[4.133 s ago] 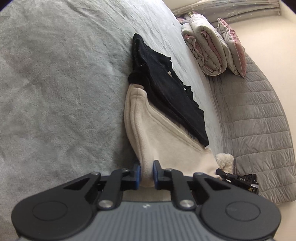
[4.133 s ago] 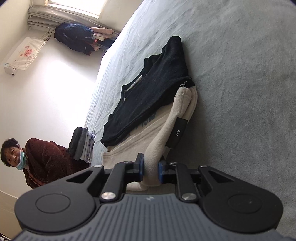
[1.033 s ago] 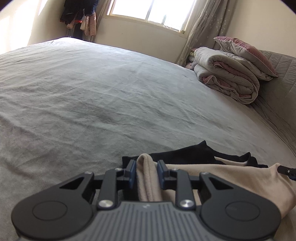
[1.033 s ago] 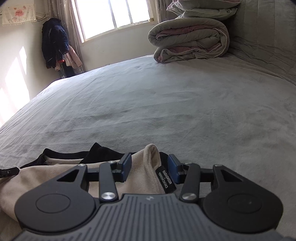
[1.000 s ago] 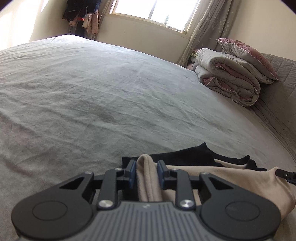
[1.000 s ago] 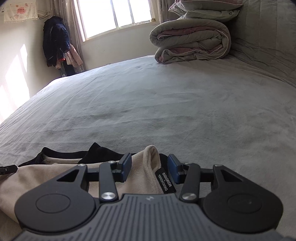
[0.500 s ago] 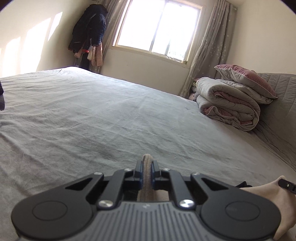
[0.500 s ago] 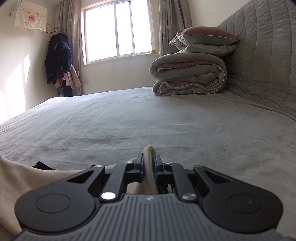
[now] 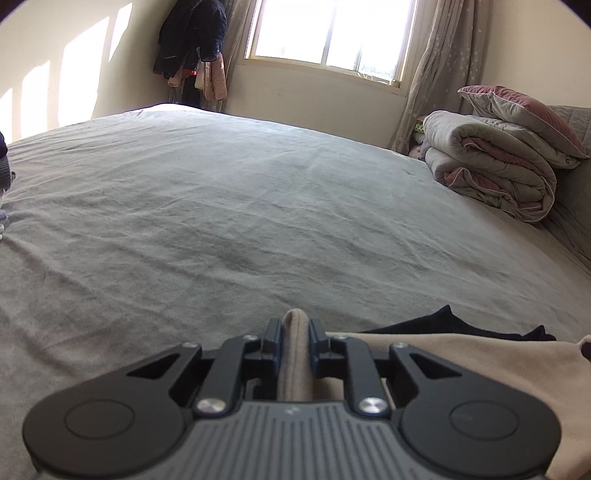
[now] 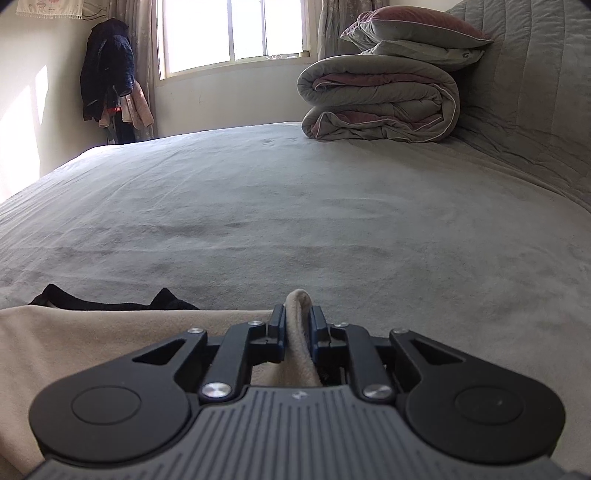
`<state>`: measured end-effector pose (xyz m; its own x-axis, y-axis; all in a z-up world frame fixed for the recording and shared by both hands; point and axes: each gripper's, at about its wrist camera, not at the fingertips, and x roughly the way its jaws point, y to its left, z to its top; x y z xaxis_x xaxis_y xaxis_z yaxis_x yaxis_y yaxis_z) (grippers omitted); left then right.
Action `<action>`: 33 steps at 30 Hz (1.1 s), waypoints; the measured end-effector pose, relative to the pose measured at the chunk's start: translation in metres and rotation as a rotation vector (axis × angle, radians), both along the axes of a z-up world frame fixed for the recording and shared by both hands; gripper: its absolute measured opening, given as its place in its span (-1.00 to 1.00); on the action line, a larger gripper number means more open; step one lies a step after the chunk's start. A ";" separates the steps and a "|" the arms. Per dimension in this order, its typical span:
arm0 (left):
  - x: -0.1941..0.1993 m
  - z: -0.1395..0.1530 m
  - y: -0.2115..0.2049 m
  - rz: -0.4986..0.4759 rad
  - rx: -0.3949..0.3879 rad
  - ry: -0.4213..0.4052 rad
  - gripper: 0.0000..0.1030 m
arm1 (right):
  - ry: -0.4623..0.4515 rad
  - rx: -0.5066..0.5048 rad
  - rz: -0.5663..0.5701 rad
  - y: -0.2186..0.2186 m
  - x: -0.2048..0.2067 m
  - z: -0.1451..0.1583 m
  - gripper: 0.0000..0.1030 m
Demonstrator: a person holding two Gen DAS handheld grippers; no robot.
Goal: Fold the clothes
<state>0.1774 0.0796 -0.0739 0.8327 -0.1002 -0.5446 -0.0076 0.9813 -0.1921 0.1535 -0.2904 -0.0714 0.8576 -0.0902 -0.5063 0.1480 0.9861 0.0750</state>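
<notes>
Wide bare grey bed [image 9: 236, 206] ahead, quilt [image 10: 380, 107] far by the headboard. Left gripper [image 9: 295, 332] clamped on beige garment [image 9: 461, 354] fold; right gripper [image 10: 298, 326] likewise, cloth stretching between, black garment [image 10: 110, 301] beyond.

Both wrist cams sit low, close over the grey bed [image 9: 221, 206], facing the far window [image 9: 325, 33]. Left cam sits left of right cam. Shared: window, hanging coats [image 10: 107, 74], rolled duvet [image 10: 380, 103] far right, beige garment [image 9: 461, 354] between them.

two tongs [image 9: 294, 334] [image 10: 298, 325], one beige garment [image 9: 461, 356] [image 10: 92, 339], one black garment [image 9: 443, 323] [image 10: 110, 299], one folded quilt [image 9: 491, 166] [image 10: 380, 103]
</notes>
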 end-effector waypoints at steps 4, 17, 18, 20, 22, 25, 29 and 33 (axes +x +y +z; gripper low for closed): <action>-0.011 0.017 0.008 -0.017 -0.091 0.058 -0.29 | 0.016 0.114 -0.023 -0.006 -0.015 0.015 -0.59; -0.076 0.036 0.047 -0.016 -0.384 0.214 0.01 | 0.059 0.378 -0.041 -0.020 -0.093 0.042 -0.20; -0.079 0.032 0.050 -0.013 -0.440 0.227 0.01 | 0.057 0.423 -0.045 -0.024 -0.100 0.039 -0.17; -0.086 0.024 0.058 -0.008 -0.552 0.253 0.01 | 0.078 0.506 -0.063 -0.032 -0.110 0.034 -0.17; -0.094 0.016 0.066 -0.002 -0.664 0.279 0.01 | 0.130 0.577 -0.099 -0.037 -0.112 0.031 -0.17; -0.103 0.004 0.074 0.006 -0.812 0.309 0.05 | 0.130 0.687 -0.096 -0.043 -0.116 0.028 -0.16; -0.096 -0.005 0.065 0.049 -0.840 0.306 0.12 | 0.129 0.801 -0.125 -0.047 -0.116 0.019 -0.16; -0.088 -0.014 0.055 0.096 -0.862 0.303 0.10 | 0.142 0.867 -0.165 -0.046 -0.112 0.009 -0.16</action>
<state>0.0893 0.1343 -0.0876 0.6925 -0.5106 -0.5097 -0.2509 0.4919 -0.8337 0.0416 -0.3365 -0.0628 0.7915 0.2574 -0.5544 0.3477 0.5563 0.7547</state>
